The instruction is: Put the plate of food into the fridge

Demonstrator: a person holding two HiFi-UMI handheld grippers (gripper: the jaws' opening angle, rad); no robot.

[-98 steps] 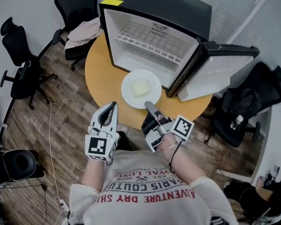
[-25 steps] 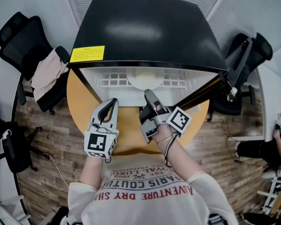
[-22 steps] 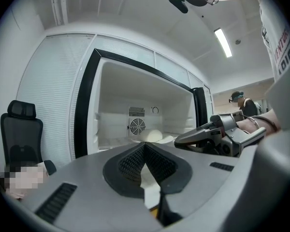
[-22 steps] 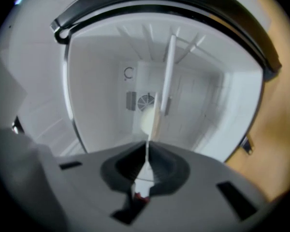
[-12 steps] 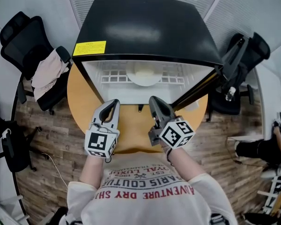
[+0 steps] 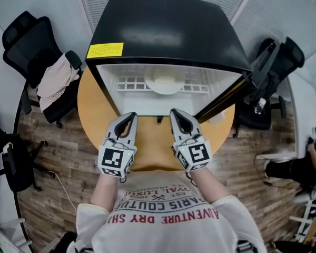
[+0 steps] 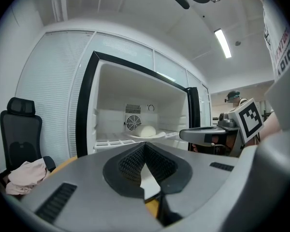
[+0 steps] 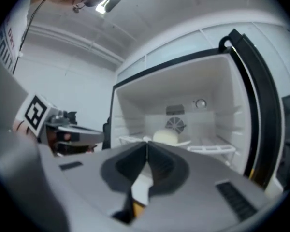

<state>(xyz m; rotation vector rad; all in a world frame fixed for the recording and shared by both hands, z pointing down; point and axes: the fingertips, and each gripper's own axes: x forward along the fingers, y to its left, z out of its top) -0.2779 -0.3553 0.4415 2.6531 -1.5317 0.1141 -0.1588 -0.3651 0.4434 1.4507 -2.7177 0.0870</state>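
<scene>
Well, round white plate [image 6: 165, 90] — pale mound [image 6: 165, 79] atop — rests on gridded shelf [image 6: 127, 83].

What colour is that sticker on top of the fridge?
Yellow. The sticker sits at a front corner of the black fridge top, and the head view shows it best.

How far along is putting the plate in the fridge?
Done: the plate sits on the shelf in the fridge. In hand: nothing; left gripper and right gripper are shut and empty, outside it. Left: perhaps only closing the open door.
</scene>
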